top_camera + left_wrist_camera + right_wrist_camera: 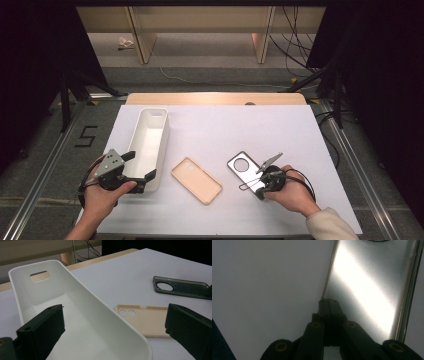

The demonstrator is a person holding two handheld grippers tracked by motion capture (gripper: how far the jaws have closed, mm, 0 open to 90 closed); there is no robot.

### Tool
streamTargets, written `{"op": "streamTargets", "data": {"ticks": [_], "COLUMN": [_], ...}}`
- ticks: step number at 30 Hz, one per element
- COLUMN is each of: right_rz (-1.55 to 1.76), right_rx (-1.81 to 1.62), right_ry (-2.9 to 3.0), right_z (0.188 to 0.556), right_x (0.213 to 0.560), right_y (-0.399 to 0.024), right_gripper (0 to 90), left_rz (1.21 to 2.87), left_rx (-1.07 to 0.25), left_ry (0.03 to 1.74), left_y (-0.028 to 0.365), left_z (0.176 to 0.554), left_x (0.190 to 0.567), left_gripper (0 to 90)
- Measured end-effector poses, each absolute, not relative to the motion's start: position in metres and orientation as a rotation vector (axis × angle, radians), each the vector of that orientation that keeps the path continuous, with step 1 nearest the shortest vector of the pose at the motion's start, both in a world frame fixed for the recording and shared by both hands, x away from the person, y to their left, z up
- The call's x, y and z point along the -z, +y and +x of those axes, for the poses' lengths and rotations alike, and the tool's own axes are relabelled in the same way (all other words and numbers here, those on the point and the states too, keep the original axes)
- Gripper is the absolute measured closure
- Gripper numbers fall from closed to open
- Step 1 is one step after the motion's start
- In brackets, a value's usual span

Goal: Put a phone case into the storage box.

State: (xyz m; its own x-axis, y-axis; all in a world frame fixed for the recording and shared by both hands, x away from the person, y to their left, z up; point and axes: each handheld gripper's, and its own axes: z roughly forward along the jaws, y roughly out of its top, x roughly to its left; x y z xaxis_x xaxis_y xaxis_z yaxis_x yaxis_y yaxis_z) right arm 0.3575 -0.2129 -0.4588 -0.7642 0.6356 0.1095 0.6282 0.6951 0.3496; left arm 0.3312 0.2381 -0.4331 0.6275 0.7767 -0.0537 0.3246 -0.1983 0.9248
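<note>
Left claw point(142, 169) is spread wide in my view, one jaw inside the white bin point(150, 132) and one outside, straddling its near right wall without pinching it. Next along the bench point(210, 125) lies a beige phone case point(196, 180), flat and untouched. Then my right claw point(328, 300), pressed together, pinches the near corner of the dark phone case point(243, 167) lying on the bench.

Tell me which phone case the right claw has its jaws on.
The dark phone case with one big round cutout; the right claw pinches its edge. The beige case lies untouched.
</note>
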Motion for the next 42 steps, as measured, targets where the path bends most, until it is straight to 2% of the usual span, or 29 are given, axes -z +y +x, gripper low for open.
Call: {"op": "streamTargets", "data": {"ticks": [15, 42], "right_rz": [1.047, 1.053], "right_rx": [-0.631, -0.686], "right_ry": [2.896, 2.873], "right_z": [0.359, 0.361], "right_x": [0.461, 0.464], "right_y": [-0.187, -0.171], "right_gripper": [90.0, 90.0], "left_rz": [1.787, 1.787], "left_rx": [-0.528, -0.529], "left_ry": [0.889, 0.888], "left_y": [0.238, 0.237], "left_z": [0.332, 0.331], "left_x": [0.433, 0.433], "left_gripper": [1.8, 1.9]}}
